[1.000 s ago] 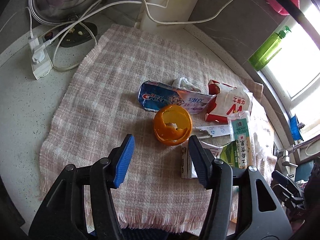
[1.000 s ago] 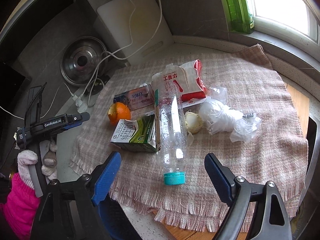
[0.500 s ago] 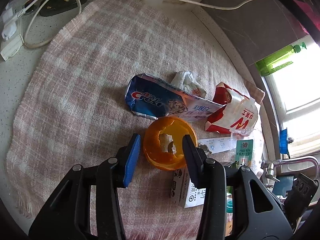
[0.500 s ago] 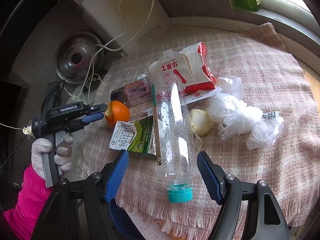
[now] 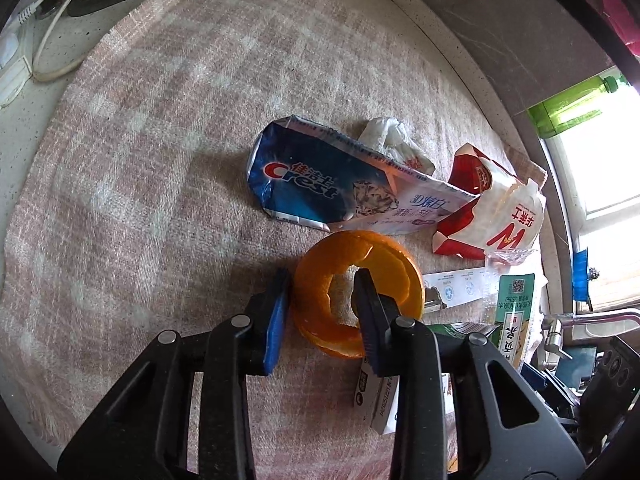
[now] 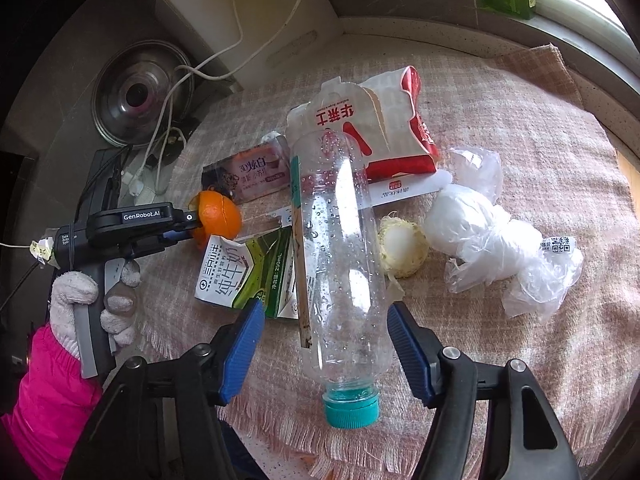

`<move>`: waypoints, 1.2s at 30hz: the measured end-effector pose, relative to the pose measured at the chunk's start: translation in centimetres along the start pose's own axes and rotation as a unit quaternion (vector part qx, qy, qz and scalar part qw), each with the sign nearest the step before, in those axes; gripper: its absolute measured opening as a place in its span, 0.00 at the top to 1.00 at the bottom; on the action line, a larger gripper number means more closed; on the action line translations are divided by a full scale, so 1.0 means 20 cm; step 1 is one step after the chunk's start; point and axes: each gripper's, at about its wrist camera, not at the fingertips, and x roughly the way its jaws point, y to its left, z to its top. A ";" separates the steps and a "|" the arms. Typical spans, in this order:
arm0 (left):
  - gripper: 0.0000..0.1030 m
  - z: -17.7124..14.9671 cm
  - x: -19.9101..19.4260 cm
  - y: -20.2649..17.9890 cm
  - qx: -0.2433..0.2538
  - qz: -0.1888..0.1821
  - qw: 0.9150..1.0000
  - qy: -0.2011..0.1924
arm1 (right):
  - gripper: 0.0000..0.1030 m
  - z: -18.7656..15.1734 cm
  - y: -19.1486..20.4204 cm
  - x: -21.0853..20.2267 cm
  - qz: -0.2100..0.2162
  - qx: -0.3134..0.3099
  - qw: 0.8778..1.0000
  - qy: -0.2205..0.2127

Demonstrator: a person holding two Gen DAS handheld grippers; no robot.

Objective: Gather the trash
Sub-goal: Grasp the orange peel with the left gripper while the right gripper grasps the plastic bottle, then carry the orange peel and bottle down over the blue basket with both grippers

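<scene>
Trash is spread over a pink checked cloth [image 5: 132, 152] on a speckled counter [image 5: 24, 128]. The cloth's fringed near edge [image 6: 280, 420] lies just under the right gripper [image 6: 326, 350], and the bottle's teal cap [image 6: 352, 408] reaches that fringe. Open cloth is seen to the left of the pile in the left wrist view, and on the far right side in the right wrist view.

The left gripper [image 5: 322, 302] is closing on the orange peel [image 5: 360, 292]: one pad sits outside the peel's wall, the other inside its hollow, with the wall between them. Firm pressure cannot be confirmed. The toothpaste box [image 5: 340, 184] lies just behind the peel, the red-and-white paper bag [image 5: 496, 212] to its right, and the milk carton [image 6: 248, 272] just beside the peel.

The right gripper is closing around the clear plastic bottle [image 6: 340, 240]; its right pad is at the bottle's wall, while a gap is left at the left pad. The knotted plastic bag [image 6: 500, 248] lies to the right, apart from the bottle.

Compared with one second earlier, both grippers are found lower and nearer their targets, with jaws narrowed. The peel, then ahead of the left pads, is now straddled.
</scene>
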 end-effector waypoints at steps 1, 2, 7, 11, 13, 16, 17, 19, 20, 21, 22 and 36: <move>0.71 0.00 0.00 0.01 0.000 -0.002 1.000 -0.001 | 0.36 0.00 0.00 0.01 -0.003 -0.001 1.000 0.002; 0.73 0.00 -0.01 0.02 0.000 -0.004 1.000 -0.001 | 0.36 0.01 0.01 0.02 -0.007 -0.004 1.000 0.003; 0.90 -0.02 -0.03 0.06 0.000 -0.003 1.000 -0.002 | 0.37 0.02 0.01 0.09 -0.019 -0.014 1.000 0.015; 0.91 -0.04 -0.06 0.10 0.001 -0.004 1.000 -0.005 | 0.45 0.02 -0.01 0.15 -0.019 -0.020 0.999 0.027; 0.92 -0.05 -0.09 0.13 0.002 -0.007 1.000 -0.007 | 0.46 0.02 -0.01 0.15 -0.016 -0.019 0.999 0.027; 0.92 -0.06 -0.13 0.13 0.001 -0.012 1.000 -0.016 | 0.46 0.02 0.00 0.12 -0.011 -0.019 1.000 0.017; 0.92 -0.07 -0.15 0.13 0.001 -0.015 1.000 -0.019 | 0.46 0.02 0.00 0.10 -0.008 -0.019 1.000 0.012; 0.92 -0.07 -0.19 0.14 0.003 -0.017 1.000 -0.025 | 0.46 0.03 0.01 0.06 -0.001 -0.016 1.000 0.001; 0.92 -0.08 -0.21 0.16 0.005 -0.017 0.999 -0.029 | 0.46 0.02 0.01 0.04 0.001 -0.015 1.000 -0.004; 0.92 -0.09 -0.23 0.16 0.006 -0.016 0.999 -0.032 | 0.46 0.02 0.01 0.01 0.003 -0.014 1.000 -0.009; 0.92 -0.09 -0.25 0.18 0.005 -0.016 0.999 -0.035 | 0.46 0.02 0.01 -0.01 0.004 -0.014 1.000 -0.013; 0.92 -0.31 -0.55 0.19 0.029 0.005 0.996 -0.083 | 0.46 -0.17 0.14 -0.31 0.040 -0.044 0.997 -0.050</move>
